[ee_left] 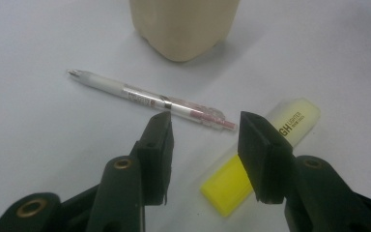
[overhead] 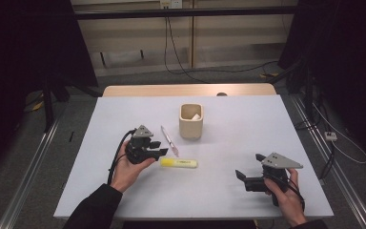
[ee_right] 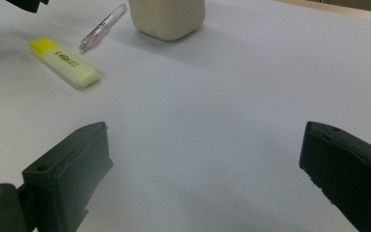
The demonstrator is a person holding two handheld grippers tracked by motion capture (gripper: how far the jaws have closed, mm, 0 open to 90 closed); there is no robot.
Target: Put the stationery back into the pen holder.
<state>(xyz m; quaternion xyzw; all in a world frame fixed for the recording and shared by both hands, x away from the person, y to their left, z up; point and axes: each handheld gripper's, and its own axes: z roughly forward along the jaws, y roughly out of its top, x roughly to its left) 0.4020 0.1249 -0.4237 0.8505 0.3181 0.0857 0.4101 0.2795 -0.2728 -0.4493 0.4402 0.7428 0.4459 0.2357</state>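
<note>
Two fingers [ee_left: 258, 159] half-closed, highlighter [ee_left: 251, 164] probably untouched

In the left gripper view the beige cup [ee_left: 183, 26] is cut off by the top edge, so its rim and inside are out of sight, and the near end of the yellow highlighter [ee_left: 251, 166] lies behind one black jaw. The print on the pen [ee_left: 149, 98] is too small to read. In the right gripper view the same cup [ee_right: 166, 17] is again cropped at the top, and a dark piece at the upper left corner is cut too short to identify. In the high view a pale thing inside the cup [overhead: 191, 120] cannot be made out.
</note>
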